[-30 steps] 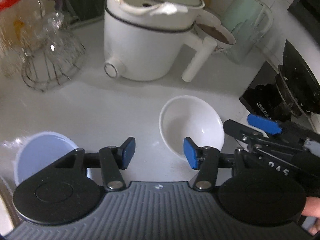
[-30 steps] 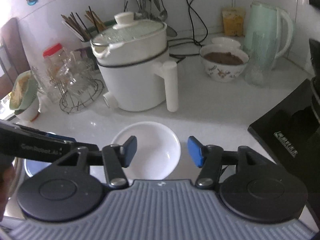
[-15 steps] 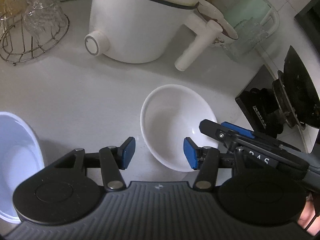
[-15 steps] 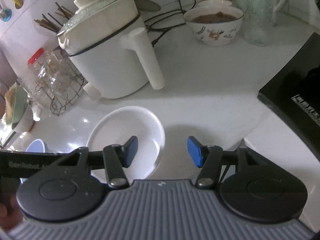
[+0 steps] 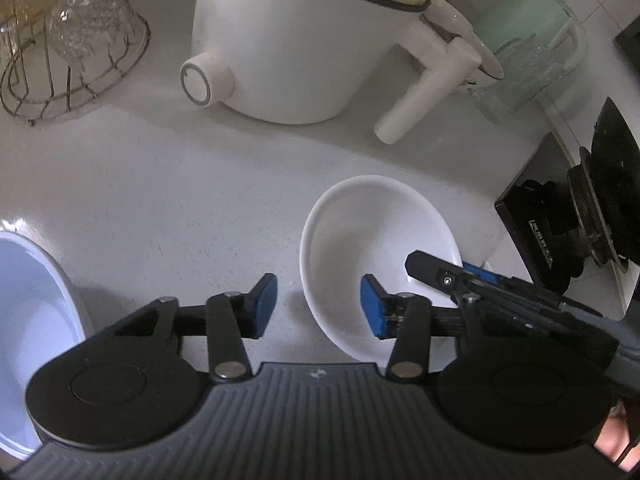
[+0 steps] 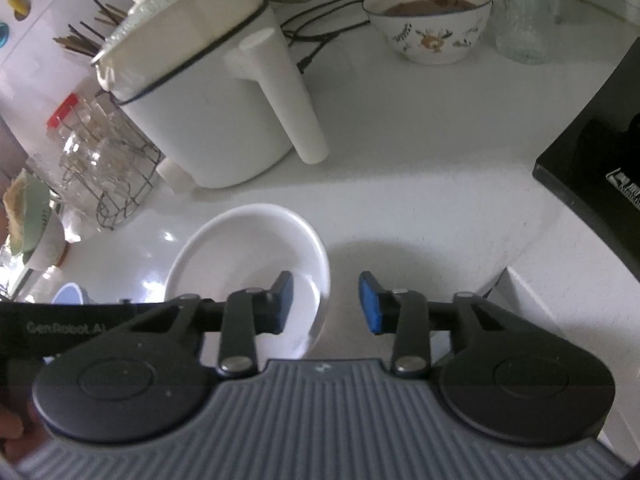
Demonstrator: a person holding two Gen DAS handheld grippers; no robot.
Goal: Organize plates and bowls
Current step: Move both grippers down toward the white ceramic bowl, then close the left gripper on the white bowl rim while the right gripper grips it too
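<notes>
We hold our left gripper over the near left rim of the white bowl, which sits on the white counter in front of the white electric pot. Its jaws are closing: one blue pad is outside the rim, the other inside the bowl, with the rim between them, and we see gaps at both pads. Our right gripper straddles the bowl's opposite rim, its jaws closing too; the left pad hangs over the bowl's inside, the right pad is outside, neither pressing yet as far as we can tell. In the left wrist view that gripper reaches in from the right, hiding part of the bowl's far edge. A pale blue bowl is cut off at the left border and partly hidden behind our left gripper's body. The glasses in the wire rack are blurred, and the patterned bowl holds something brown we cannot identify.
</notes>
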